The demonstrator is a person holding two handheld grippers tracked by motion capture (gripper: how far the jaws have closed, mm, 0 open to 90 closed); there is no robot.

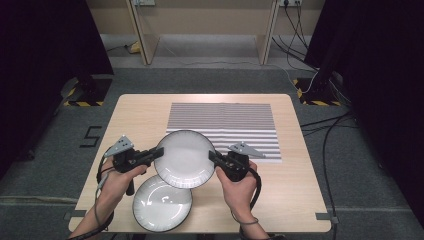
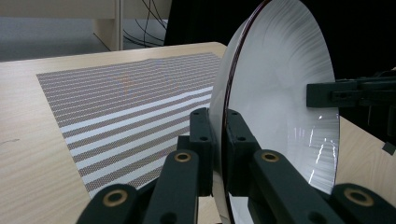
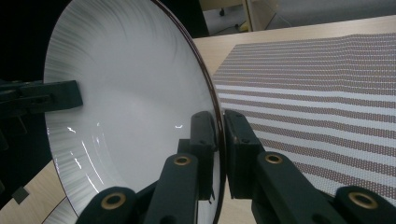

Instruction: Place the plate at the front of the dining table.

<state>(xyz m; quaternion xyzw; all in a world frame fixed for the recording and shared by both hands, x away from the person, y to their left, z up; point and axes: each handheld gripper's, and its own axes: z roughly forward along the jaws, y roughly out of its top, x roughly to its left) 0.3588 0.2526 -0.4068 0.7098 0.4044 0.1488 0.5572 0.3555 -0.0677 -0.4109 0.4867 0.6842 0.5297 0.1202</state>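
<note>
Both pairs of fingers are clamped on the rim of one white plate [image 1: 184,159], which is held raised above the table [image 1: 145,107]. In the high view, the left gripper [image 1: 159,153] is closed on the plate's left edge and the right gripper [image 1: 212,156] on its right edge. A second plate [image 1: 161,206] is seen lying on the table just below and partly under the held plate. Beyond the held plate, a striped mat [image 1: 225,125] is laid on the pale wood. A mark like the figure 5 [image 1: 91,136] is read on the grey carpet left of the table; cables are strewn to its right.

In the left gripper view, the plate [image 2: 280,93] is seen edge-on between the black pads [image 2: 236,140], with the mat [image 2: 130,102] to its left.

In the right gripper view, the plate [image 3: 130,102] is pinched likewise between the pads [image 3: 238,140], and the mat [image 3: 317,84] is spread to its right.
</note>
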